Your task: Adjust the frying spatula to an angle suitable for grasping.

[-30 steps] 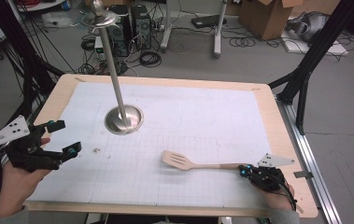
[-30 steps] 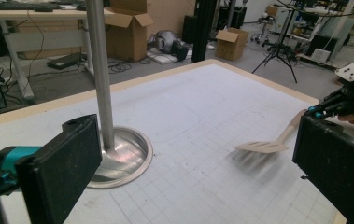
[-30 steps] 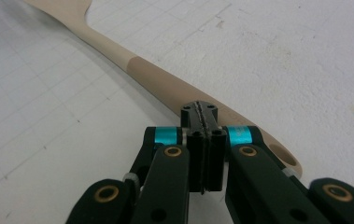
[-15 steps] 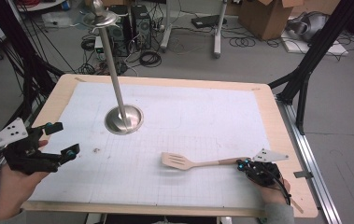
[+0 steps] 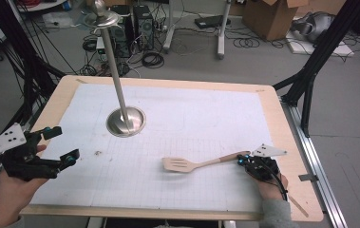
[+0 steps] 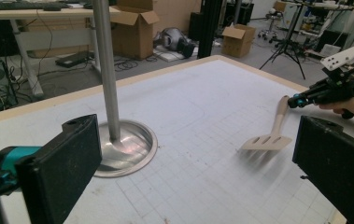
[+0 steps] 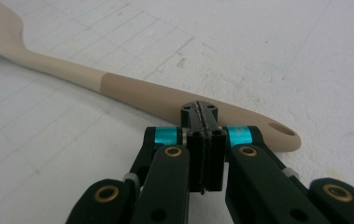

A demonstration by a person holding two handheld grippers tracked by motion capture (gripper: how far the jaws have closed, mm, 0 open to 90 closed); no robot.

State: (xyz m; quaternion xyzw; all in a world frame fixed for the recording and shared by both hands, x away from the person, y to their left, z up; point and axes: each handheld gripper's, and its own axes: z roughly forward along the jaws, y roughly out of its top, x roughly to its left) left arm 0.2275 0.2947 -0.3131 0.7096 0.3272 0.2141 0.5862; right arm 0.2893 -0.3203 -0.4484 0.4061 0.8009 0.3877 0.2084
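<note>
While the right gripper (image 7: 201, 122) sits clenched empty beside the spatula (image 5: 194, 165) and the left gripper (image 5: 58, 145) gapes, nudging may skid it away.

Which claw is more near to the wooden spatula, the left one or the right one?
Right. The right claw sits shut at the handle end of the wooden spatula. The left claw is open, far across the table beyond the spatula's blade.

Spatula (image 5: 194, 164) on table (image 5: 272, 102) front right — stand (image 5: 126, 120) behind, left of it.
</note>
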